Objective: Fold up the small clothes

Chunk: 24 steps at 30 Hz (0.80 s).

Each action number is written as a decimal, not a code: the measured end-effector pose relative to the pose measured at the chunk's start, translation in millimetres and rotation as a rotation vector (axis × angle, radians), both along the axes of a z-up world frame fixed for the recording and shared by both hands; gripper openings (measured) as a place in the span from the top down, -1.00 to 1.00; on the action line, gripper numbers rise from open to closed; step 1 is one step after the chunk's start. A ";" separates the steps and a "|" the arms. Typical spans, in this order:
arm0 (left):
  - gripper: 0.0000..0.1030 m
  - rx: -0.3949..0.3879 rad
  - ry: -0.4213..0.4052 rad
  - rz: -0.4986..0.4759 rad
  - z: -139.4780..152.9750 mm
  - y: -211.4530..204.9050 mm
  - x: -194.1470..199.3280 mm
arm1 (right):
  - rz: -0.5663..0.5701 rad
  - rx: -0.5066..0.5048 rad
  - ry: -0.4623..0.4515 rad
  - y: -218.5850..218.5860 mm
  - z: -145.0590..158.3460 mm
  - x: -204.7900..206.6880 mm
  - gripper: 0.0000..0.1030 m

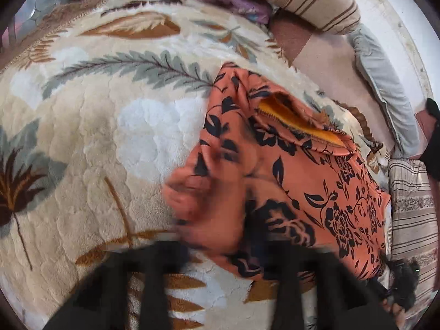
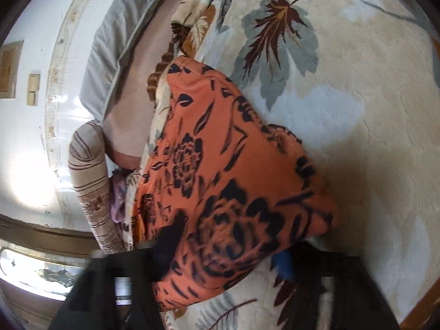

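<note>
Motion blur smears the garment (image 1: 209,192) ahead of the left gripper (image 1: 220,250), and cloth (image 2: 220,233) hides the right gripper's (image 2: 225,250) fingertips.

Orange black-flowered garment (image 2: 220,170) bunched on leaf-patterned plush blanket (image 2: 357,137), right hand-held gripper (image 2: 228,253) clamped on its near edge

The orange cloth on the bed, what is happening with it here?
A person is folding a small orange garment with black flowers, using a handheld gripper in each hand. It lies on a cream blanket with a leaf pattern. The left gripper and the right gripper each appear closed on a near edge of the cloth, which bunches up between their fingers. The picture is blurred there, so the exact fold is hard to tell.
</note>
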<state>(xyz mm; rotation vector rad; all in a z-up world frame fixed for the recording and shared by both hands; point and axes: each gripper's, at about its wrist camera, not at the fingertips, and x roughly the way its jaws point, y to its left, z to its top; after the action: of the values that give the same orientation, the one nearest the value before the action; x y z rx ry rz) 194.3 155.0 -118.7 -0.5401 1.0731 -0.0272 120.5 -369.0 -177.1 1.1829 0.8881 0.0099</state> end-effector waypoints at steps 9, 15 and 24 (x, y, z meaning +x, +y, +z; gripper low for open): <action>0.79 0.005 -0.162 -0.002 82.9 -0.7 -54.0 | 0.131 -0.144 -0.137 7.6 80.9 3.6 0.79; 0.64 0.018 -0.095 0.048 59.7 7.1 -149.4 | 0.264 -0.191 -0.123 12.8 93.6 -55.9 0.72; -0.07 0.060 -0.026 0.048 41.4 32.2 -166.5 | 0.174 -0.171 -0.023 -29.9 29.4 -131.4 -0.46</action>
<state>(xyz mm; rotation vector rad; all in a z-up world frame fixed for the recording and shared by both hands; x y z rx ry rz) 27.8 187.2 -77.4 -0.5094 1.0321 0.0399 -10.9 -398.9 -147.8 0.9428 0.9504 0.0874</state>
